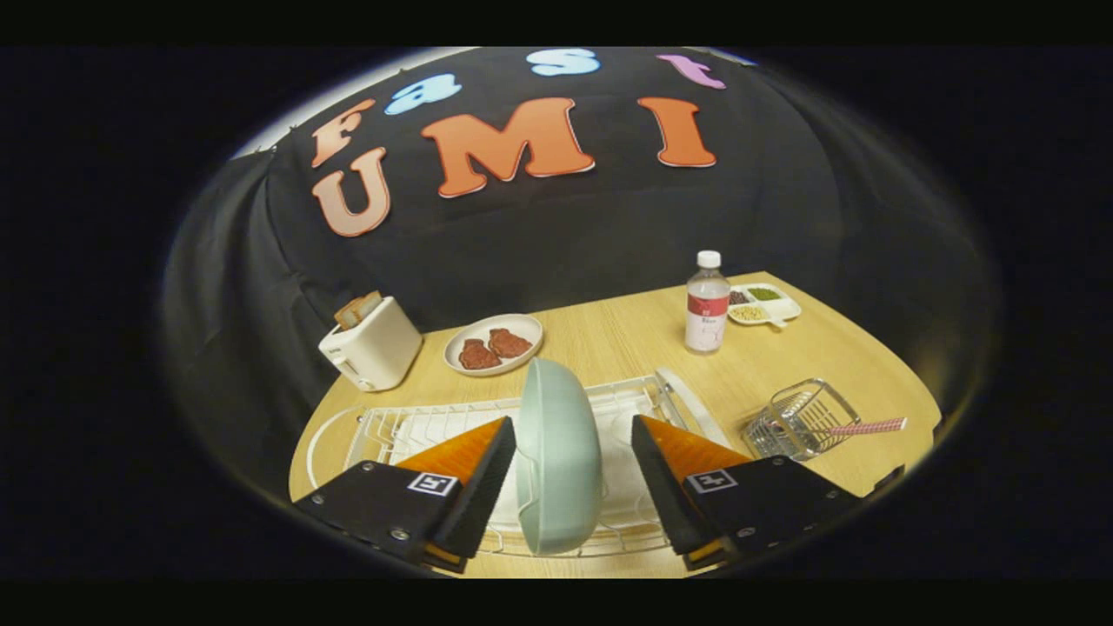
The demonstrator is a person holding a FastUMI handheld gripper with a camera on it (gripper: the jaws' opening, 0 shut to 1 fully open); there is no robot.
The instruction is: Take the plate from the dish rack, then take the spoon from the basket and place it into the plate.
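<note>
Plate (pixel 556 456) upright on edge in dish rack (pixel 626 404), between wide-open hand-held gripper (pixel 569 478) fingers, small gaps both sides, holding nothing.

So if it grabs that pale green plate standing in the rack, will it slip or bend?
The plate looks rigid, so bending is unlikely. Its glossy surface may slip between the open gripper. Standing on edge in the dish rack, it could tip if nudged.
</note>
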